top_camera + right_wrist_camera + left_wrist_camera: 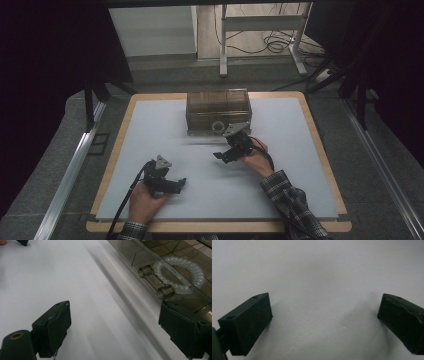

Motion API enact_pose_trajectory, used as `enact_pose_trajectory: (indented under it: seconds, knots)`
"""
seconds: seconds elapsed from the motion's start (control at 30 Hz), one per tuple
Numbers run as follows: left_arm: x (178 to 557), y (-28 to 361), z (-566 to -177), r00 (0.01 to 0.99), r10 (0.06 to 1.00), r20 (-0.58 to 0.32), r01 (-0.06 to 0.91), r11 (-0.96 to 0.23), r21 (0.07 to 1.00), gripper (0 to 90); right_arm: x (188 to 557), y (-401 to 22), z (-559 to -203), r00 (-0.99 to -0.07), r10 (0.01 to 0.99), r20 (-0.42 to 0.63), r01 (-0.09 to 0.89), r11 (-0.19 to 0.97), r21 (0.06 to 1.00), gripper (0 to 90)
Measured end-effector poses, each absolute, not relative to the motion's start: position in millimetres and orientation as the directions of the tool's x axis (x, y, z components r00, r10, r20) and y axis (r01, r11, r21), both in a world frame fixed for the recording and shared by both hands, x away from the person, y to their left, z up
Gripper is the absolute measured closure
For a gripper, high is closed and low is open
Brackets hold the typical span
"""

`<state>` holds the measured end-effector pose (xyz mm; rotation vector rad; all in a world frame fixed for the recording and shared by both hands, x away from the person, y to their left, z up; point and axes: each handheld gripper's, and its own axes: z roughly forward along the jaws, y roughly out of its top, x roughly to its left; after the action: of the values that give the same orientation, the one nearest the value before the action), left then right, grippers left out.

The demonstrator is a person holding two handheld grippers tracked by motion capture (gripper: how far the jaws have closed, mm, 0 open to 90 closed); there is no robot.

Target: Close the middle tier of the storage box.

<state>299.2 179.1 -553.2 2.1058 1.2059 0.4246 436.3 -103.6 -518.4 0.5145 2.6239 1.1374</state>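
High view: a smoky transparent box (218, 111) stands at the far middle of the white table (150, 135). The right gripper (229, 153) is just in front of the box's near wall, held by the right hand (256, 159); its jaws are apart and nothing is between them. The left gripper (176, 184) is lower on the table, well apart from the box, in the left hand (145, 202).

Left gripper view: the left gripper (324, 315) points at the bare white surface, with its two black jaws spread wide and empty.

Right gripper view: the right gripper (115, 322) is released, its jaws wide. Its right jaw is close to the box (140, 252), near a metal handle (156, 281) on the front wall. Behind that wall lies a clear spiral hair tie (183, 272), inside a compartment.
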Motion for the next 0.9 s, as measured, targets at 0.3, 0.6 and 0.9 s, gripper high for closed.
enact_pose_trajectory:
  seconds: [0.3,0.6,0.9]
  knots:
    - [299.2,179.1,-553.2,0.521,0.852,-0.045,0.636,-0.352,0.686,0.0,441.1,-102.3,-518.4,-0.907,0.415,-0.074,0.229,0.633,0.740,10.4]
    - [299.2,179.1,-553.3,0.521,0.853,-0.046,0.636,-0.351,0.687,0.0,446.2,-99.8,-517.5,-0.907,0.414,-0.078,0.226,0.633,0.741,10.4]
    - [299.2,179.0,-553.3,0.521,0.853,-0.047,0.636,-0.351,0.687,0.0,449.6,-99.2,-517.5,-0.906,0.417,-0.077,0.227,0.630,0.743,10.4]
